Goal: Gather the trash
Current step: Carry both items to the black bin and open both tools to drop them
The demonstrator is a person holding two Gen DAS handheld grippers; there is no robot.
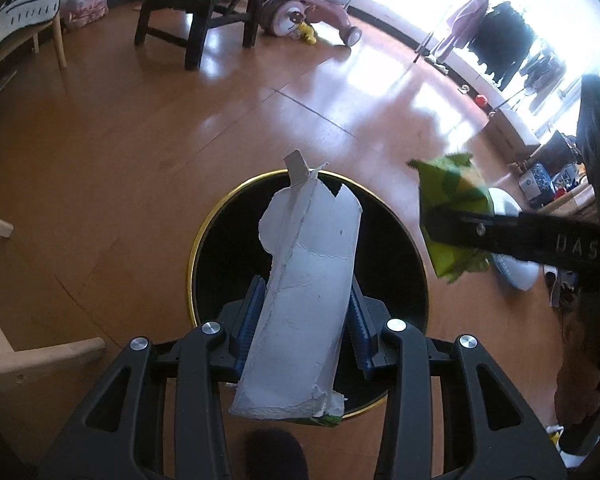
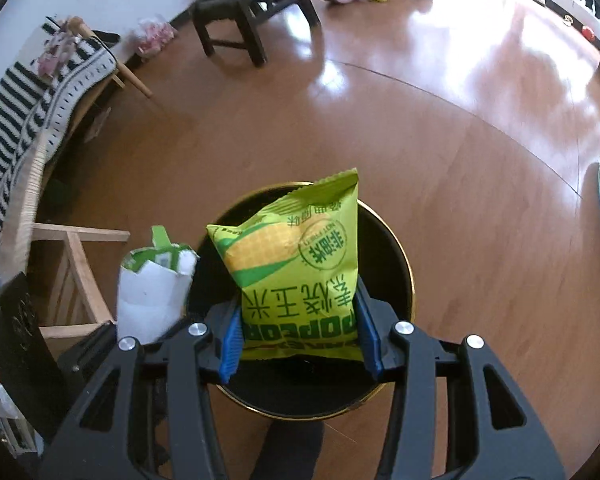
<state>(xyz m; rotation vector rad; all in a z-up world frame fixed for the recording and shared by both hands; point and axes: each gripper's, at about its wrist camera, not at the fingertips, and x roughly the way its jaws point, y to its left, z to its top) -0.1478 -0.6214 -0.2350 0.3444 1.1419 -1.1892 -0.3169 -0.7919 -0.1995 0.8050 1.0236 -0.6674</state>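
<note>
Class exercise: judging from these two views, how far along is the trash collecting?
Done: both items picked up. In hand: left gripper grips a torn white carton; right gripper grips a green popcorn bag, both above the black bin. Left: releasing them into it.

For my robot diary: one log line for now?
left gripper: carton | right gripper: popcorn bag | both above bin

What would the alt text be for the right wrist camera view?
The right claw grips a green popcorn bag above a black gold-rimmed trash bin on a wooden floor. A torn white carton is beside it, left.
</note>
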